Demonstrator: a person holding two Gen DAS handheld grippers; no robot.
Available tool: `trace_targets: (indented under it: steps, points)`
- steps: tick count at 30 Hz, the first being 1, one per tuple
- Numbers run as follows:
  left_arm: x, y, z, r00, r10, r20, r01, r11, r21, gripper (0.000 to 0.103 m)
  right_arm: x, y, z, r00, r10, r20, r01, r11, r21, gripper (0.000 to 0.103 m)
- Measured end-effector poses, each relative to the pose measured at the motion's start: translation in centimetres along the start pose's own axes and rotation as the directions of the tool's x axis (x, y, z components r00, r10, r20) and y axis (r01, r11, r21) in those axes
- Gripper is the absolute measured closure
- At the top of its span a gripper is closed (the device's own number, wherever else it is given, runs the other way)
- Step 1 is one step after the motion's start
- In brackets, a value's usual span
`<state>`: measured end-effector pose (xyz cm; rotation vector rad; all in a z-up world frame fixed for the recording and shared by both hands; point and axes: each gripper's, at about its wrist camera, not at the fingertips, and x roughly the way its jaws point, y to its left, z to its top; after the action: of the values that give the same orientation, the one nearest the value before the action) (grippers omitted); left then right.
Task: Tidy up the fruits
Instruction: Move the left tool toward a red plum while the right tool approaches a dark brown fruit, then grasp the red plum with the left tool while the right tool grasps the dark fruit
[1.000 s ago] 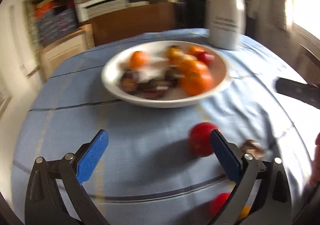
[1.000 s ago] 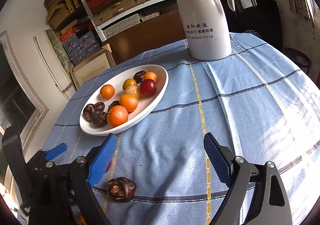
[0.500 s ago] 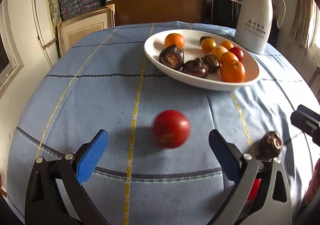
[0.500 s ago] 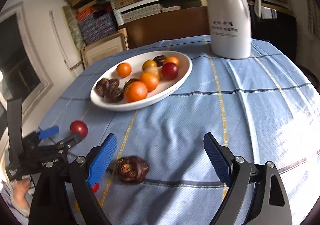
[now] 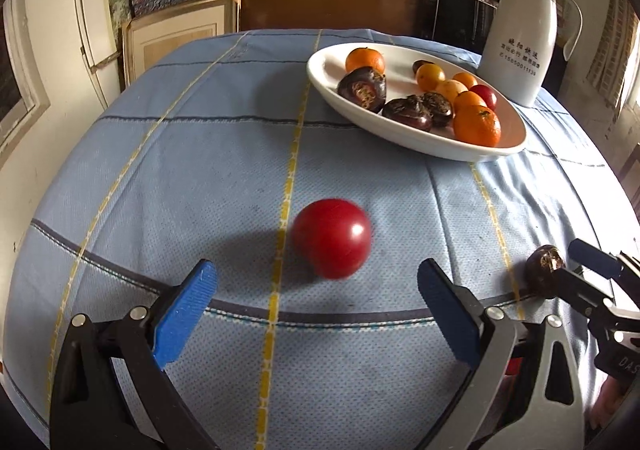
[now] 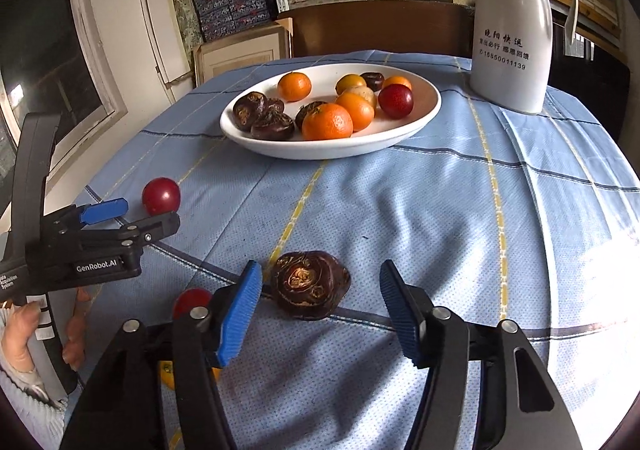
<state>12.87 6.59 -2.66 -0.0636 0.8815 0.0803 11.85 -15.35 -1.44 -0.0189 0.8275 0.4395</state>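
Note:
On the blue checked tablecloth lies a red round fruit (image 5: 331, 237), just ahead of my left gripper (image 5: 316, 274) and between its open blue fingers without touching them. In the right wrist view the same red fruit (image 6: 161, 195) sits by the left gripper (image 6: 152, 211). A dark brown water chestnut (image 6: 310, 284) lies between the fingers of my right gripper (image 6: 320, 270), whose jaws are closing. The left pad is at the chestnut and a gap shows on the right. The white oval plate (image 6: 320, 151) further back holds oranges, dark chestnuts and a red fruit.
A white thermos jug (image 6: 512, 29) stands behind the plate at the right. Another red fruit (image 6: 191, 300) and an orange one (image 6: 168, 378) lie near the table's front edge behind my right gripper's left finger. A person's hand (image 6: 24, 334) holds the left gripper. Shelves and boxes stand beyond the table.
Both grippers swung left and down. The red fruit now lies centred before the left fingers. The right jaws narrowed around the chestnut, which came between them.

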Motion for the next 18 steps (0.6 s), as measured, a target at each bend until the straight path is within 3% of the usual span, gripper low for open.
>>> trace_targets:
  steps: [18]
  points:
    - [0.9,-1.9,0.7,1.0,0.028,-0.011,-0.026,0.995,0.097,0.004,1.0,0.7,-0.3,0.998,0.001,-0.063,-0.003,1.0,-0.021,0.057]
